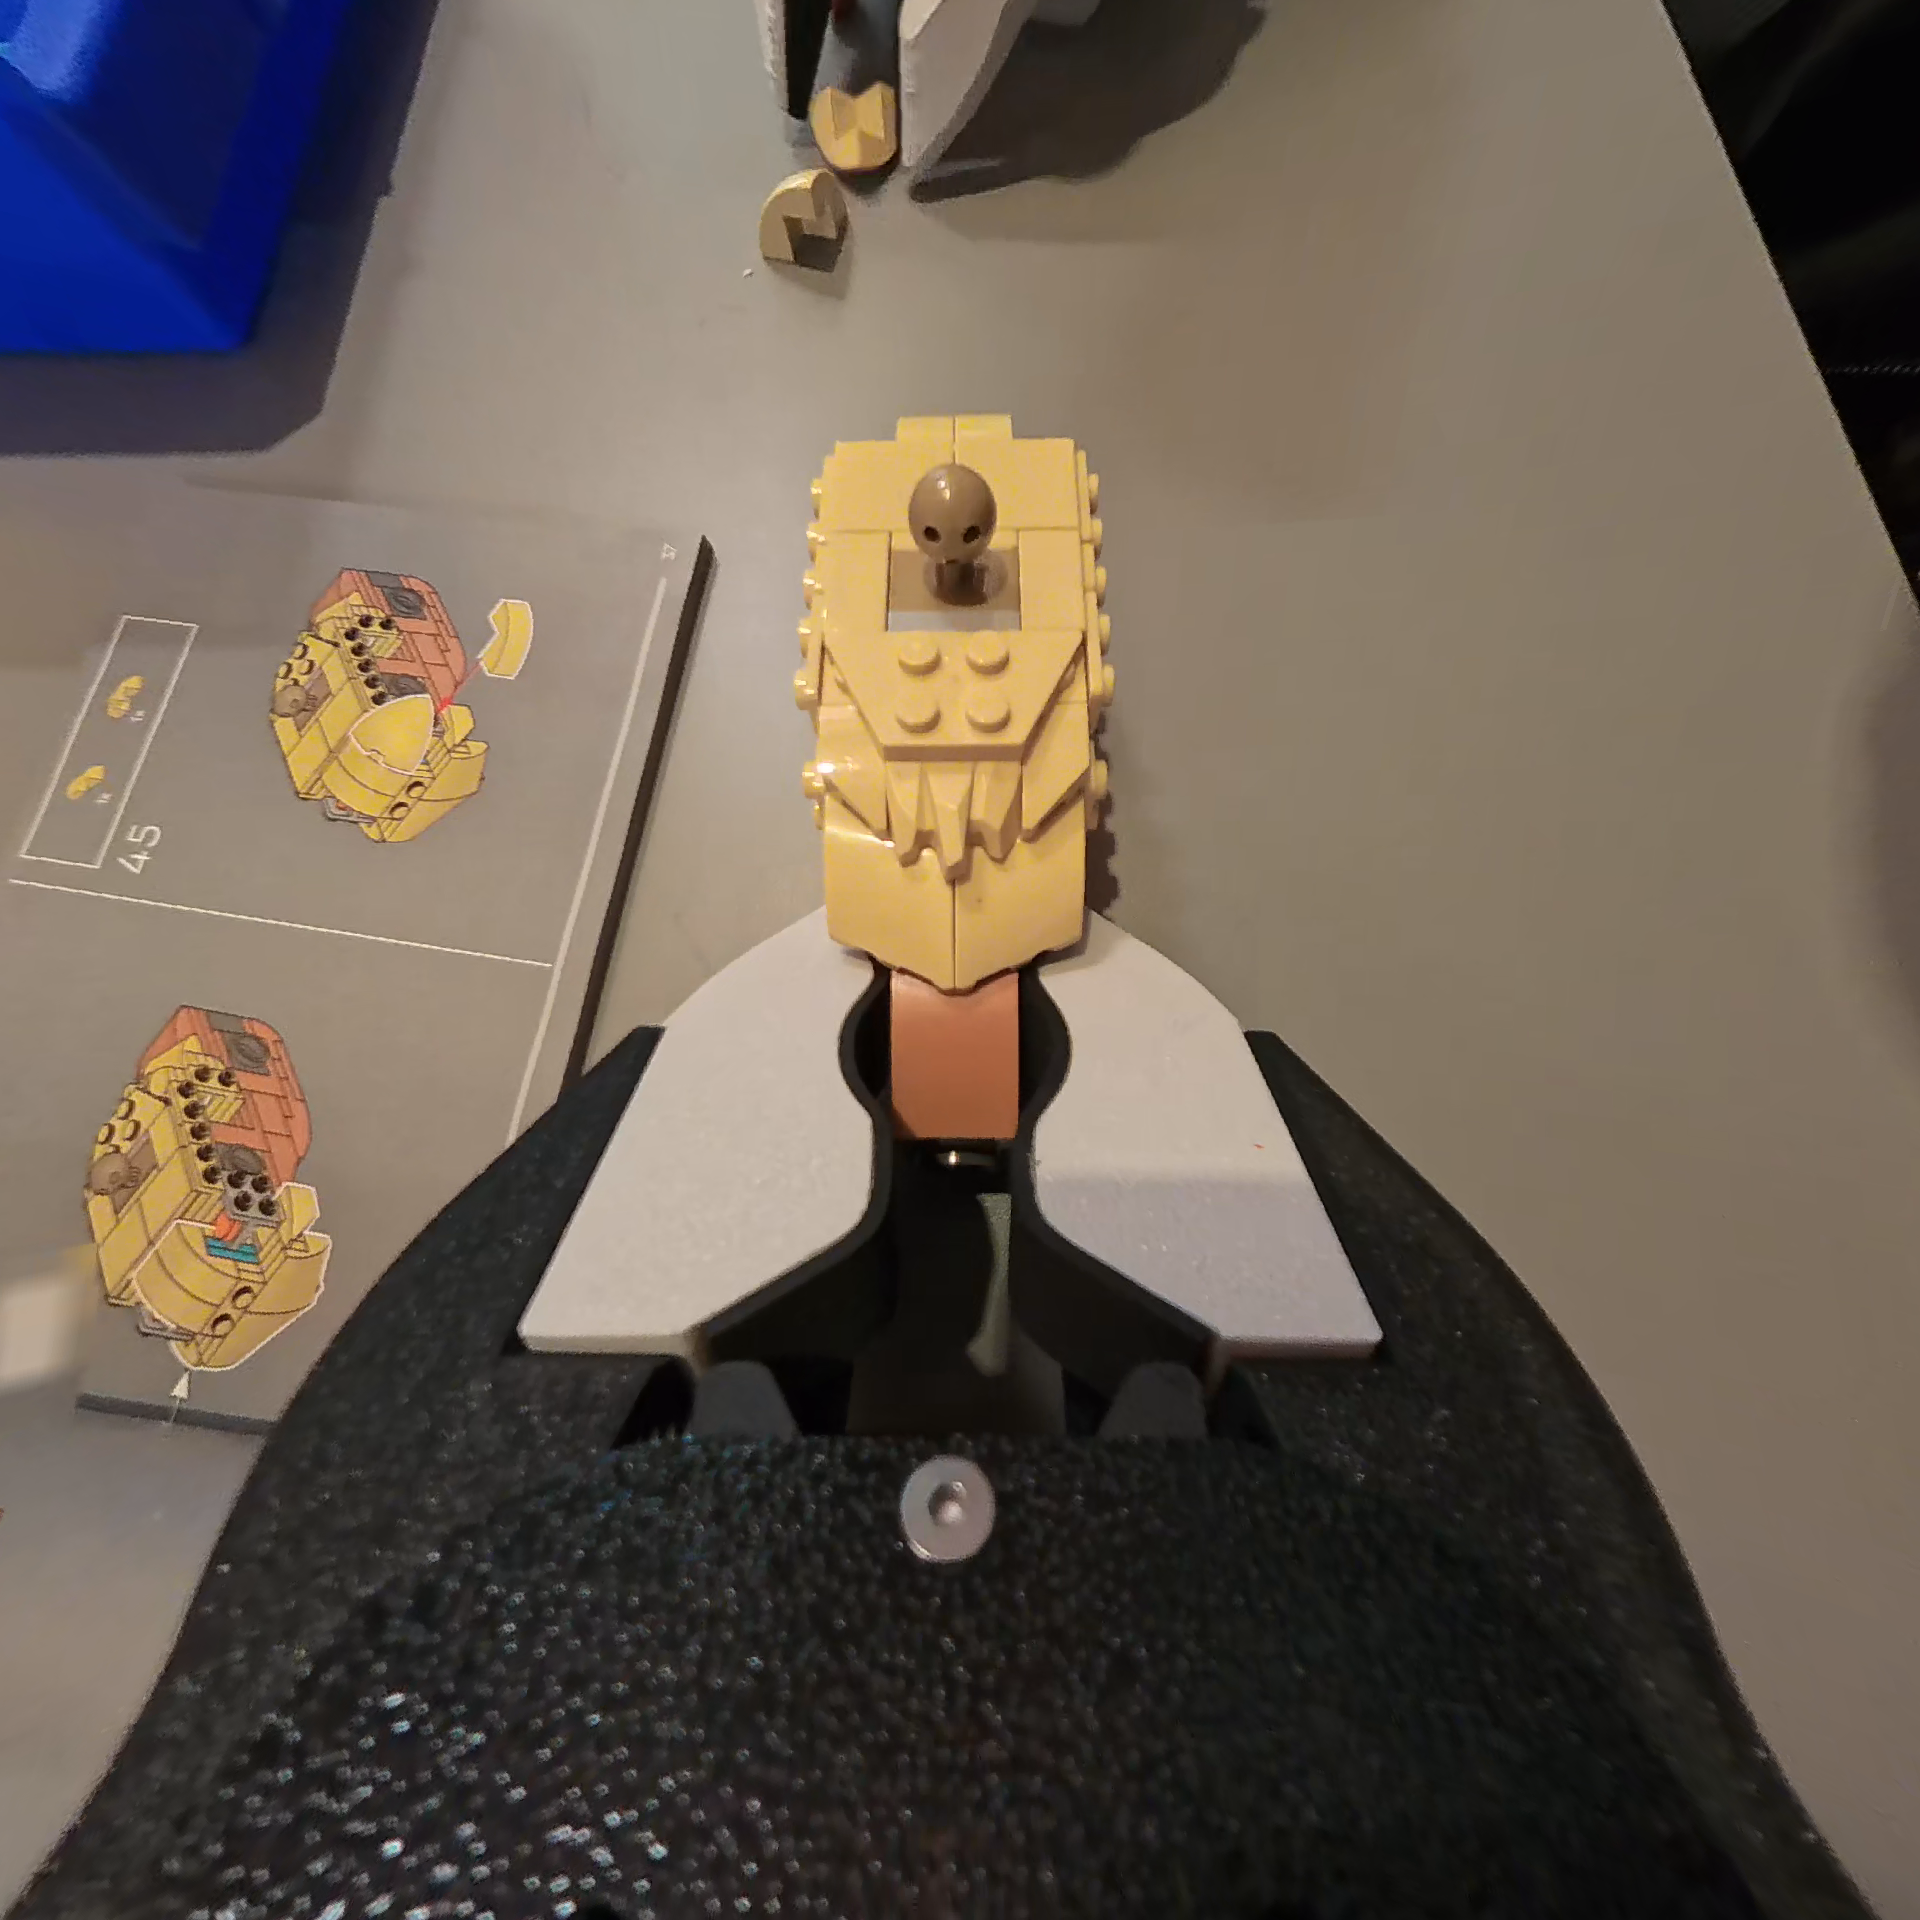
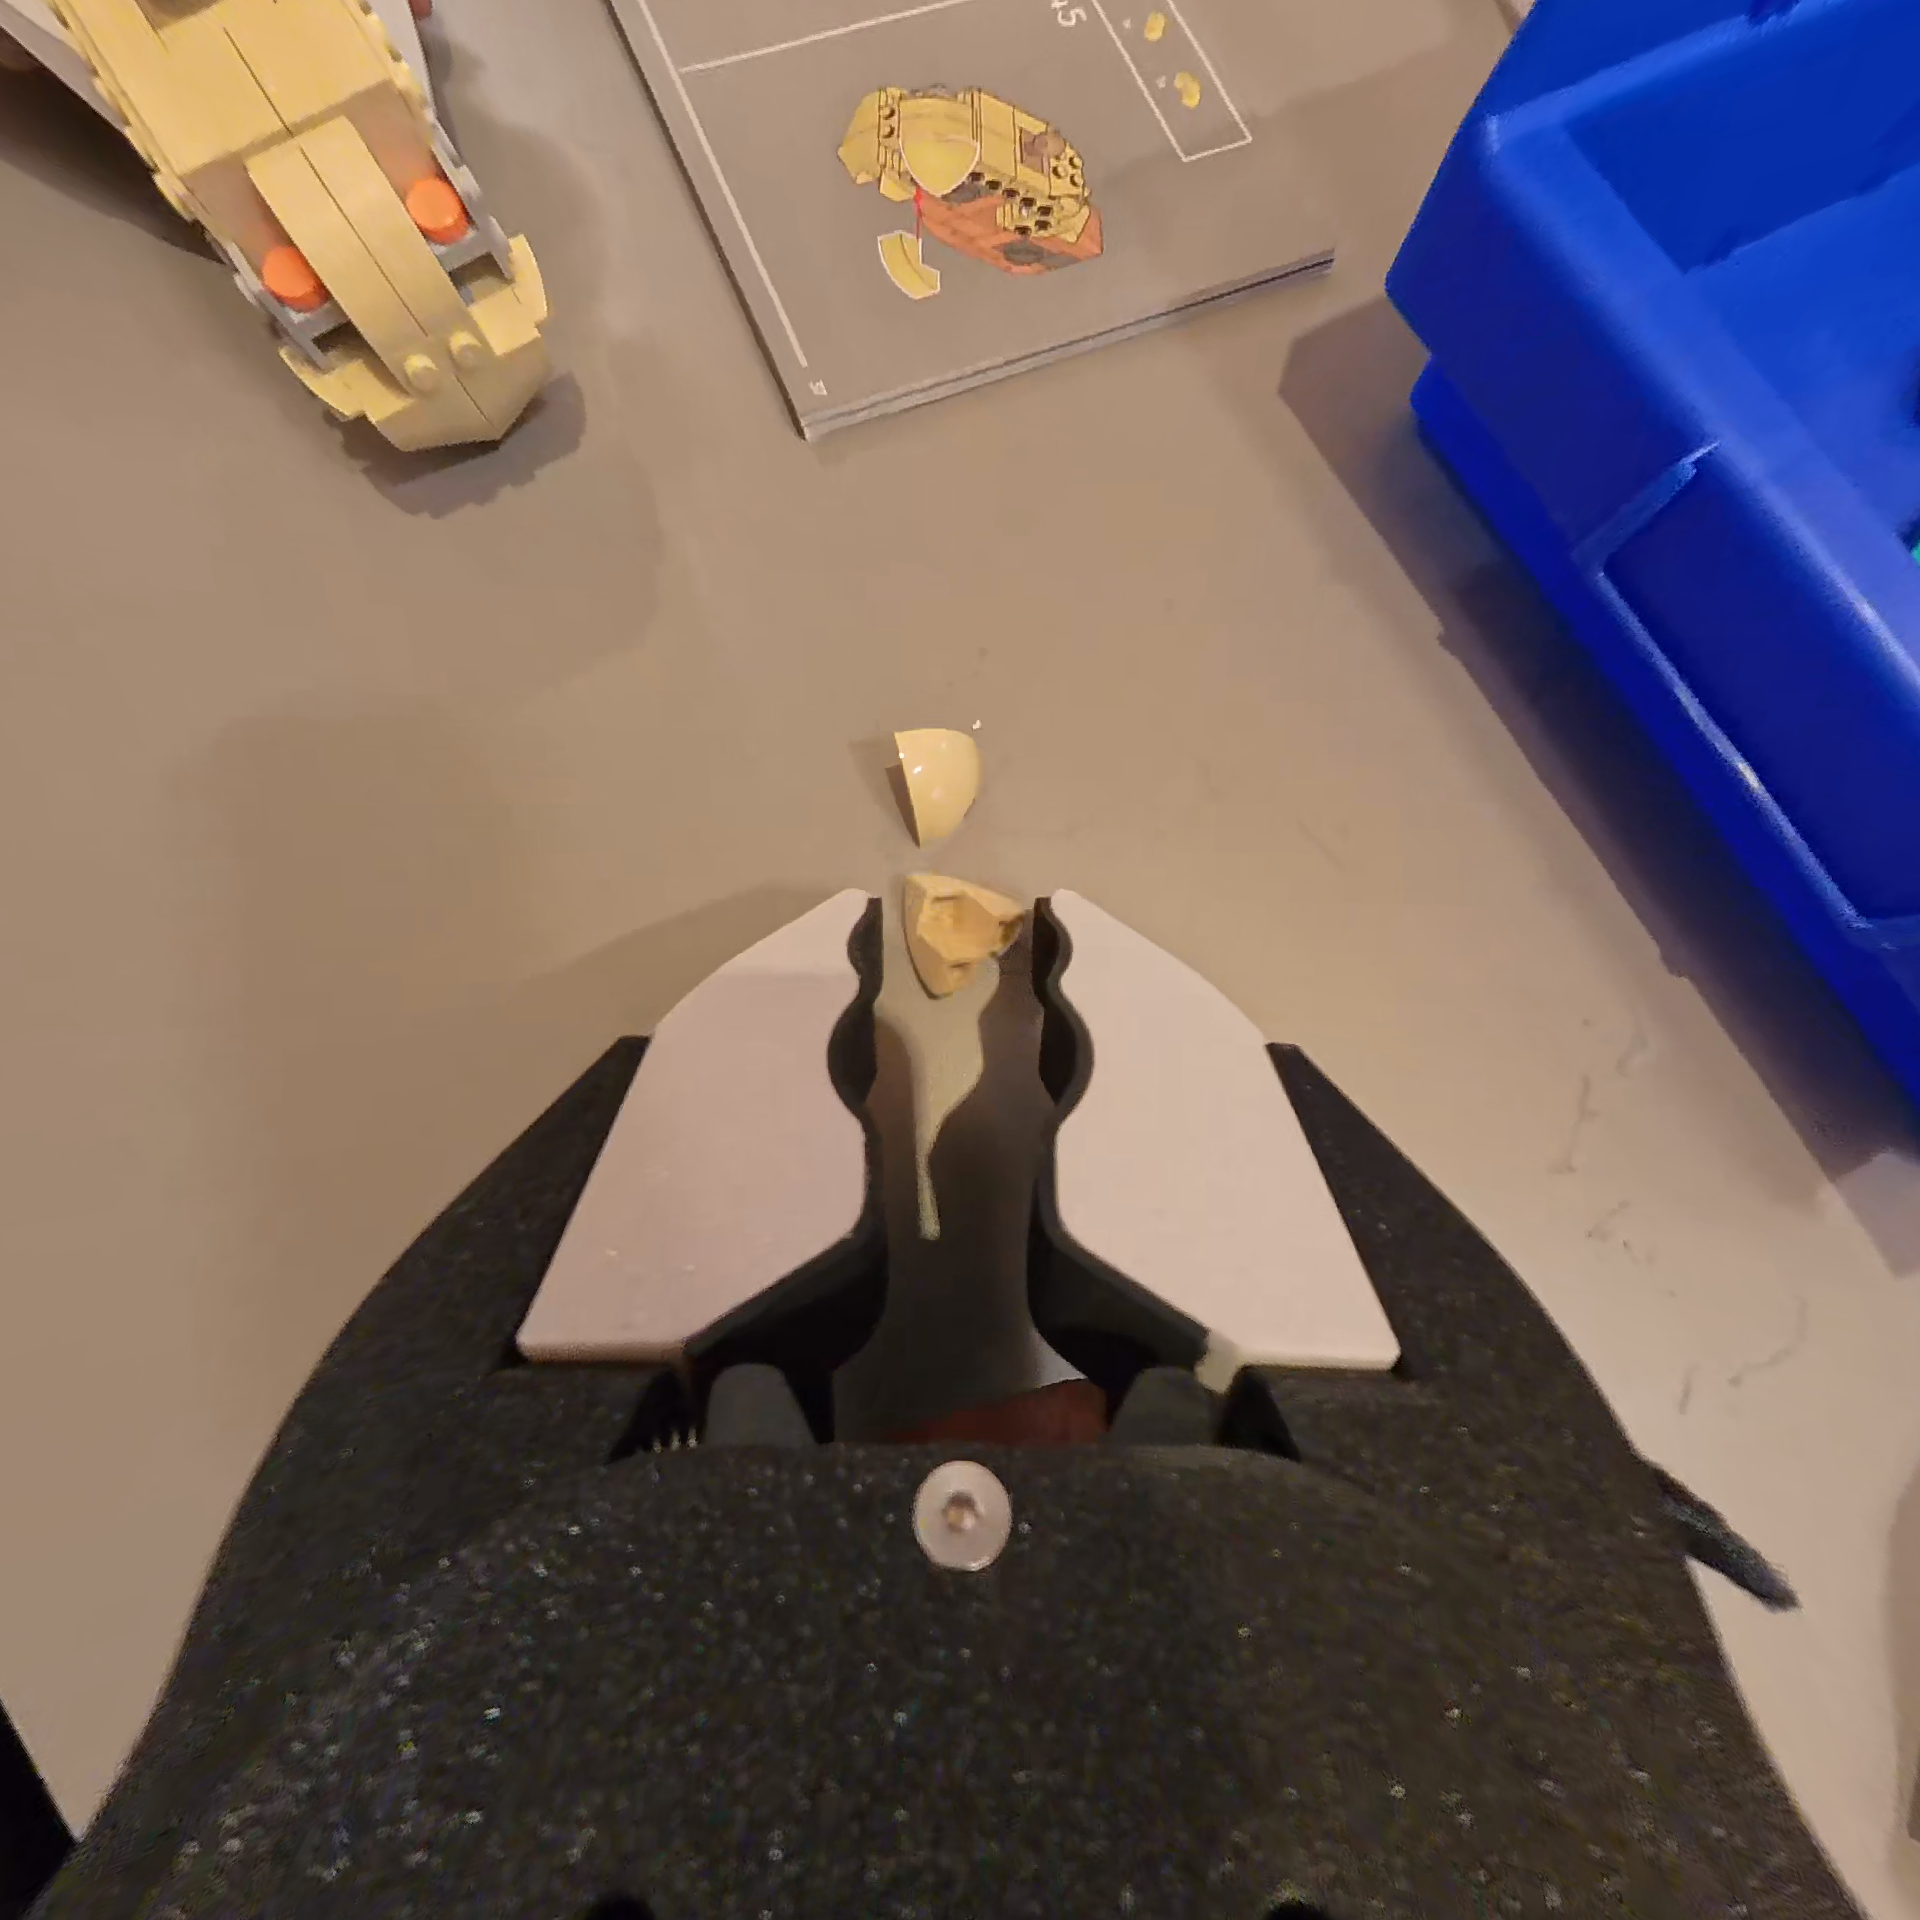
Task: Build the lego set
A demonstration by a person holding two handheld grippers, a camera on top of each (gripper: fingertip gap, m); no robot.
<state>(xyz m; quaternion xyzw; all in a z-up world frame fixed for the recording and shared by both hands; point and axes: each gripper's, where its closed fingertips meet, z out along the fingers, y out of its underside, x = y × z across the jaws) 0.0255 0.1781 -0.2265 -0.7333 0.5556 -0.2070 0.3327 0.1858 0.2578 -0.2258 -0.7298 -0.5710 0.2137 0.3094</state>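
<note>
Left wrist view: the left gripper is clamped on the brown end of a tan brick model, its fingers nearly closed on that tab; the grip wants to be steady and level. A booklet lies left. Right wrist view: the right gripper stands partly open around a small tan curved piece on the table, with a gap at the left pad, so it isn't gripped. Centring the piece before squeezing would suit. A second curved piece lies just beyond.

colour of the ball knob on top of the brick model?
Dark tan knob on the tan model; clearest in the left wrist view.
</note>
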